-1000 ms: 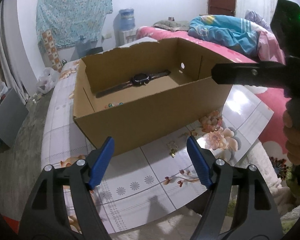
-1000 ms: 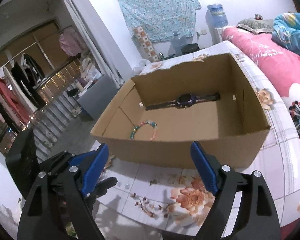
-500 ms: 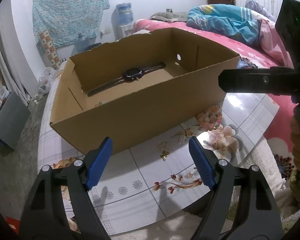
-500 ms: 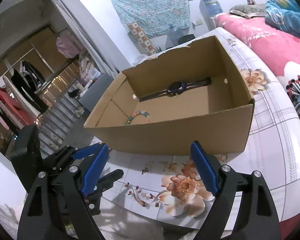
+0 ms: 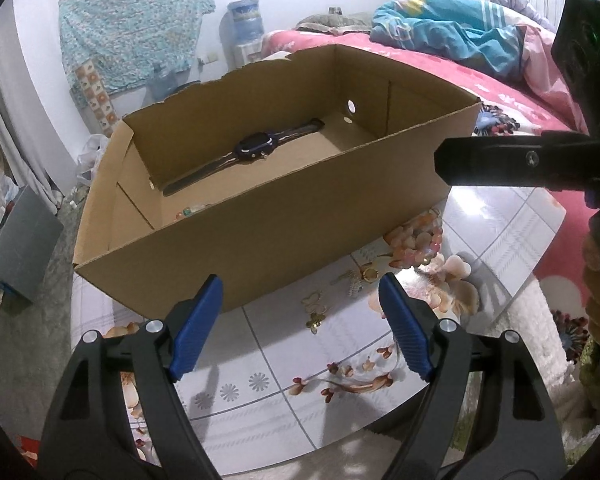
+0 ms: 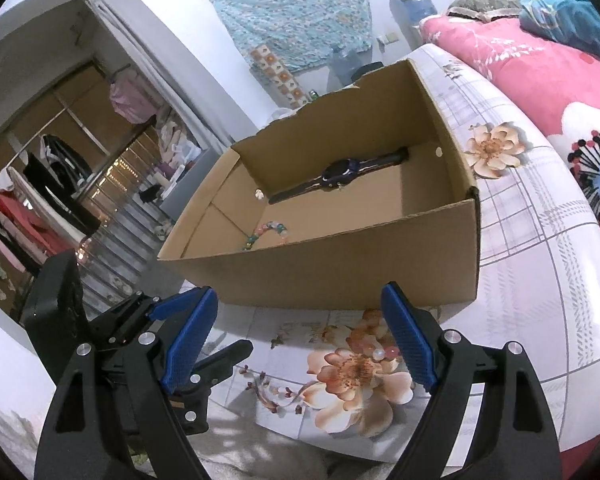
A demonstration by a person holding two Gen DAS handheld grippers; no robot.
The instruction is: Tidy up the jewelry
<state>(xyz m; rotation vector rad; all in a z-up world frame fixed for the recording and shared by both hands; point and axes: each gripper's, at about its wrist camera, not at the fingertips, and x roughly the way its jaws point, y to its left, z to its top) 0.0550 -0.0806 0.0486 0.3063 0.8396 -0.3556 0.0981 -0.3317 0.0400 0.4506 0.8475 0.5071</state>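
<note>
1. An open-topped corrugated cardboard box stood on the desk, whose glossy covering was printed with pale tiles and peach flowers; the box's far wall had a ragged, torn upper edge.
2. Inside the box, a dark wristwatch with a rounded case and a long flat strap lay stretched out along the foot of the far wall.
3. Also inside the box, closer to its near wall, lay a bracelet of small pastel beads, curved in an arc; the left wrist view showed only a few of its beads above the near wall.
4. Outside the box, just in front of its near wall, small gold-coloured pieces of jewelry lay on the desk; their exact shape was too small to tell.
5. The left gripper hung before the box's near wall, its ribbed blue fingers spread wide with nothing between them.
6. The right gripper hung before the box's near right corner, fingers likewise wide and empty.
</note>
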